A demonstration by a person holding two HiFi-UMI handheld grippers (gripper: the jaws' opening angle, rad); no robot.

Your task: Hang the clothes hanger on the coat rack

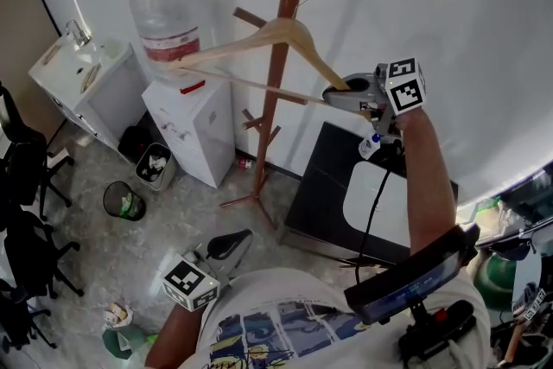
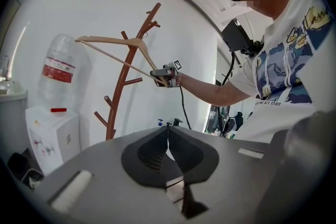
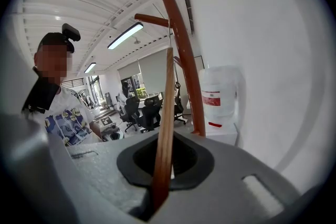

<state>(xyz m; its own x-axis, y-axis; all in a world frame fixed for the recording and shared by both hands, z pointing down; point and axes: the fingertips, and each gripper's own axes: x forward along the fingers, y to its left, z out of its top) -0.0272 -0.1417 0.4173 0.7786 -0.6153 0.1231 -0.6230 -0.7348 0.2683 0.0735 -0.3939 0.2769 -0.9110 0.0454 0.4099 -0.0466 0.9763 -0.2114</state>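
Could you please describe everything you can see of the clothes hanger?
The clothes hanger is light wood, triangular, with sloping shoulders, a straight lower bar and a thin metal hook. The right gripper is shut on one end, holding it in the air, tilted, hook beside the coat rack post.

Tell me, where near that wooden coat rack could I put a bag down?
The marbled floor is bare between the wire bin and the feet of the coat rack. The dark cabinet top is bare left of its white object. Along the wall it is crowded: water dispenser, black bin, sink unit.
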